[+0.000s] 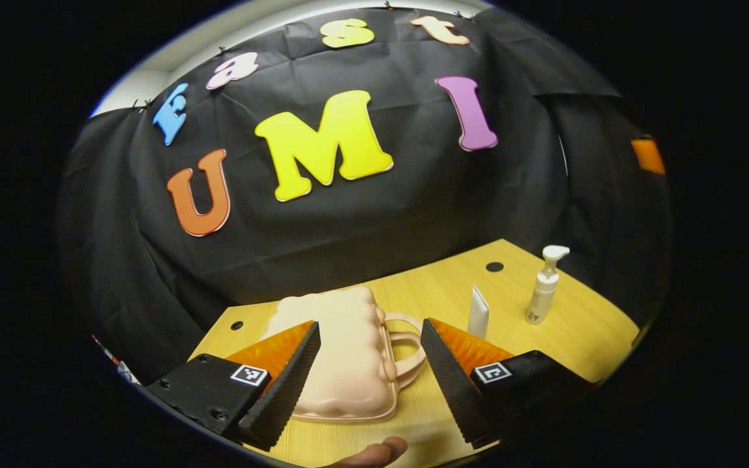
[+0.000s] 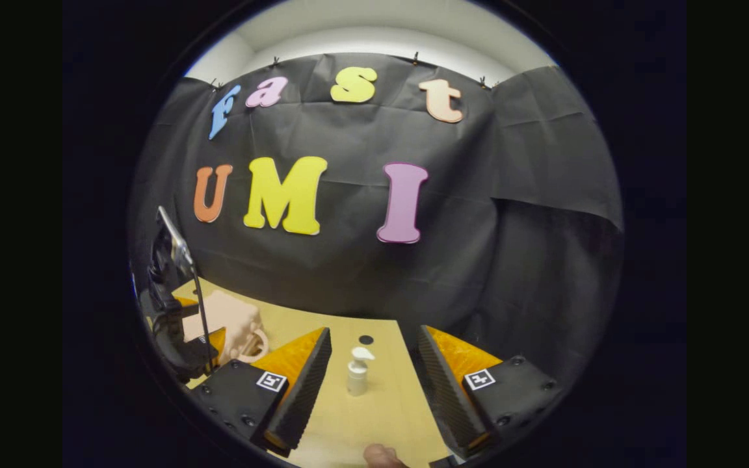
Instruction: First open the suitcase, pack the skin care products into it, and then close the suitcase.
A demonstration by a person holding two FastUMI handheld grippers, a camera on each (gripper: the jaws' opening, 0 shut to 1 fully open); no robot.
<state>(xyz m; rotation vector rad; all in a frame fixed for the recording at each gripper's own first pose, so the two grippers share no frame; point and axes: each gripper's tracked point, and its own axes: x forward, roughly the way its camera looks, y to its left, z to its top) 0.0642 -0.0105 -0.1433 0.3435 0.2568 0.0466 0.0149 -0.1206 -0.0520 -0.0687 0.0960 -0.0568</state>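
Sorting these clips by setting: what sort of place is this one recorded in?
Most likely a staged recording booth, not a home. A black cloth wall hangs behind a bare wooden table, which carries only task props: a closed pink suitcase, a pump bottle and a white tube.

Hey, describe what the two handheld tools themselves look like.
Each tool, left and right, has two wedge-shaped fingers with ridged inner faces, mounted on black bolted blocks that each carry a small square black-and-white marker.
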